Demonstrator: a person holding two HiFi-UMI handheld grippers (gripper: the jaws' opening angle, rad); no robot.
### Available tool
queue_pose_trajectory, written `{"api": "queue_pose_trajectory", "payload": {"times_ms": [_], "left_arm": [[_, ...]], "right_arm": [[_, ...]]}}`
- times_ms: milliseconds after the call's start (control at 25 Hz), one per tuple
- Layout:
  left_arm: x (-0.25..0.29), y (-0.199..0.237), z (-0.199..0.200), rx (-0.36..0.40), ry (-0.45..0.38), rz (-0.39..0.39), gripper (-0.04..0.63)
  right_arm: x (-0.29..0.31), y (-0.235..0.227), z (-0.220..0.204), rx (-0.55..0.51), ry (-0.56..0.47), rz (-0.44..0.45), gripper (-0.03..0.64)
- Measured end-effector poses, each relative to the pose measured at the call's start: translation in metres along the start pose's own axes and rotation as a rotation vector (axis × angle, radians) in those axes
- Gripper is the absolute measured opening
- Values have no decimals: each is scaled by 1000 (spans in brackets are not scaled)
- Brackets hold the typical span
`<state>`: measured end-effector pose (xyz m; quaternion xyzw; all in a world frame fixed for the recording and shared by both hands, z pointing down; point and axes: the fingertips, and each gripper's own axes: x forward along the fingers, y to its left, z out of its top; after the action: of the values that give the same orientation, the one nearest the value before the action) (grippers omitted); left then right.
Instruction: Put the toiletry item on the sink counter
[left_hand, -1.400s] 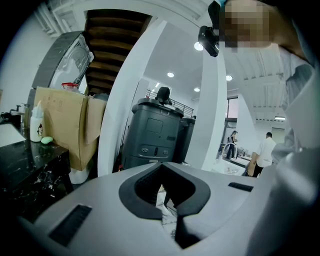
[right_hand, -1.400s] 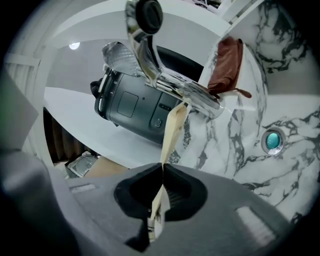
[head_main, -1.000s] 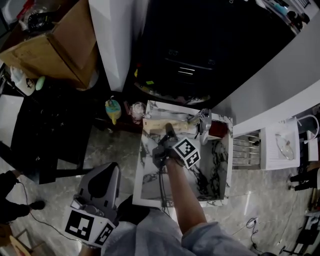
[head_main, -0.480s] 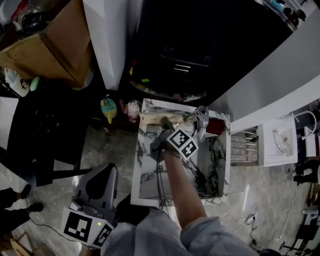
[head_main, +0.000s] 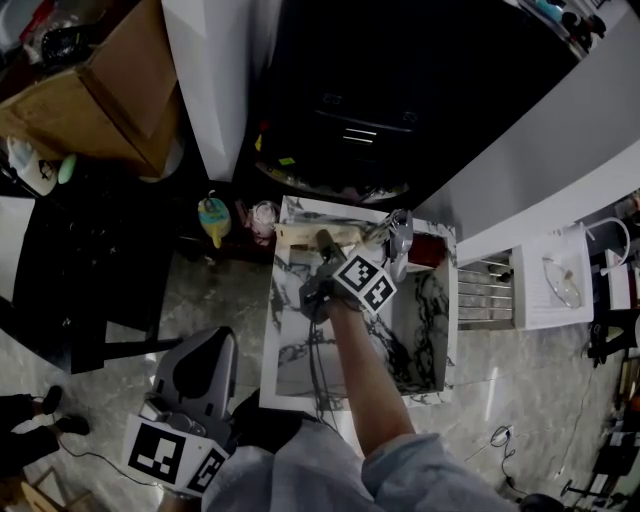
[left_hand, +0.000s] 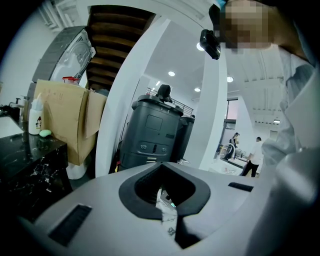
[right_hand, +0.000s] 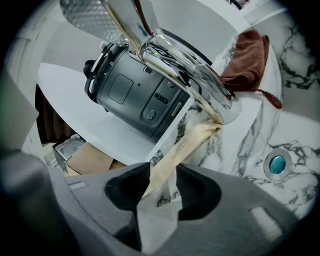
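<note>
Right gripper view is showing the right gripper (right_hand: 162, 186) just spreading its fingers (right_hand: 127, 187) off the tan toiletry item (right_hand: 187, 142), which is lying loose between and ahead of them on the marble desk (head_main: 285, 340). Placement is looking done, and the left gripper (left_hand: 167, 212) is idling closed, empty.

cardboard box (head_main: 100, 90): far left, behind black table (left_hand: 25, 165) | white bottle (left_hand: 34, 116), green lump (left_hand: 45, 133): side by side at table's far edge | brown cloth (right_hand: 245, 57): sink counter (head_main: 295, 345) far right corner, just beside chrome faucet (right_hand: 185, 70) | yellow-blue bottle (head_main: 213, 218): floor, off counter's far left corner | grey machine (left_hand: 150, 132): beyond the counter
</note>
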<state>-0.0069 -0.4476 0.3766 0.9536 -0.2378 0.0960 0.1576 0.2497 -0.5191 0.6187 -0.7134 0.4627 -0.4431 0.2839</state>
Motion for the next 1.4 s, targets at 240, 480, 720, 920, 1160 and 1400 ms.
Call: {"api": "queue_pose_trajectory", "payload": {"times_ms": [240, 480, 720, 920, 1160, 1400], "left_arm": [[-4, -7, -1, 4, -2, -13, 5], [-7, -15, -3, 4, -5, -28, 5], [-7, -32, -2, 9, -12, -58, 5], [-11, -50, -2, 18, -20, -75, 5], [-20, -78, -4, 26, -30, -96, 5], [-31, -115, -3, 44, -47, -129, 5]], "right_arm": [[-9, 0, 3, 12, -6, 4, 181], [-26, -3, -1, 24, -6, 5, 181], [-51, 3, -8, 10, 11, 38, 179], [-79, 17, -11, -18, 14, 95, 169], [-122, 34, -5, -91, -1, 130, 50], [-180, 50, 8, -174, -36, 172, 3]]}}
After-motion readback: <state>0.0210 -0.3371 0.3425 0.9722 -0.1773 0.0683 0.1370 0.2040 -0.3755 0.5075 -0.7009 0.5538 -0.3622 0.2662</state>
